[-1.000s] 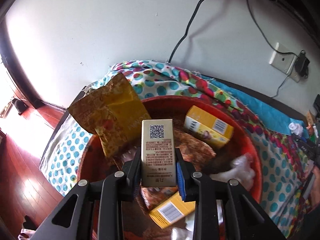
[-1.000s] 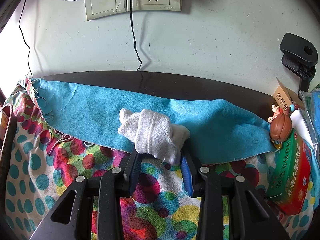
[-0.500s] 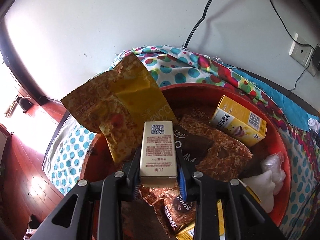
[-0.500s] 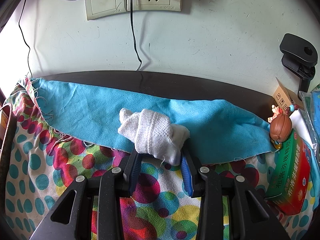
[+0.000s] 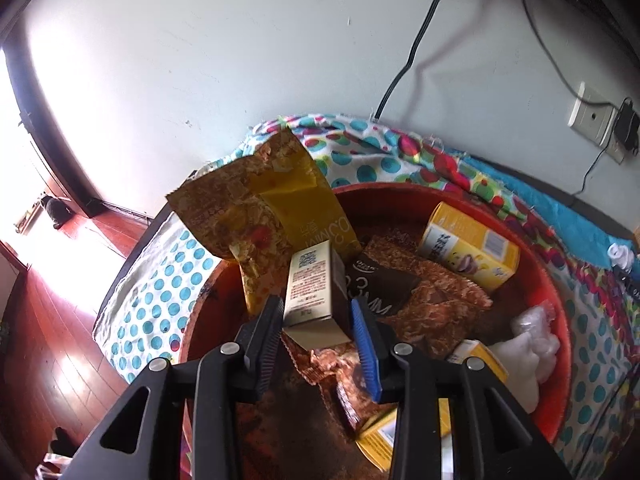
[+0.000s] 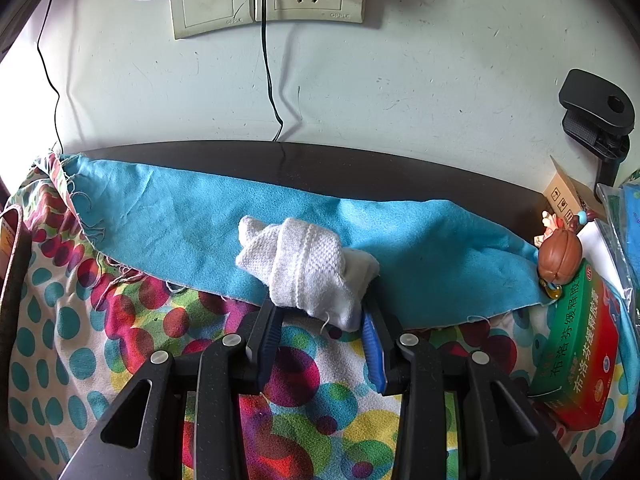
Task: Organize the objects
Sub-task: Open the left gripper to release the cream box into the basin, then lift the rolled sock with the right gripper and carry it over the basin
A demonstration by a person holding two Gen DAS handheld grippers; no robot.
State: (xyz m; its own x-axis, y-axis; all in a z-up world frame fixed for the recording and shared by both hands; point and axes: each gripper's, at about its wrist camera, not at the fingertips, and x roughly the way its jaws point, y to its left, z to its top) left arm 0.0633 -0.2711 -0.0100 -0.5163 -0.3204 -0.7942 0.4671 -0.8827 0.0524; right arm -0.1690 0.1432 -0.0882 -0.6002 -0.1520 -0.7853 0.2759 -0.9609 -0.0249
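The left gripper (image 5: 316, 322) hangs over a red basin (image 5: 558, 308), its 2 fingers spread apart with a small beige box (image 5: 314, 294) between them; the box leans against the left finger while a clear gap shows before the blue pad of the right finger, so the box is not clamped, and its lower end rests on the brown snack packets (image 5: 432, 304) piled in the basin. Just beyond the left fingertip a yellow snack bag (image 5: 264, 208) stands tilted against the basin's rim, touching the back of the beige box. Ahead and to the right of the fingers lies a yellow carton (image 5: 468, 246), and farther right sits a crumpled white plastic bag (image 5: 528, 340); another yellow carton (image 5: 380, 434) shows partly below the right finger. The basin stands on a spotted cloth (image 5: 160, 292). The right gripper (image 6: 320, 316) has its 2 fingers set at about the width of a rolled white sock (image 6: 306, 268), whose near end lies between the fingertips; whether the pads press it I cannot tell. The sock rests across the edge of a blue cloth (image 6: 180, 232) where it overlaps the spotted cloth (image 6: 120, 320). Far right of the fingers a green and red medicine box (image 6: 580, 344) lies with a brown figurine (image 6: 558, 256) at its far end.
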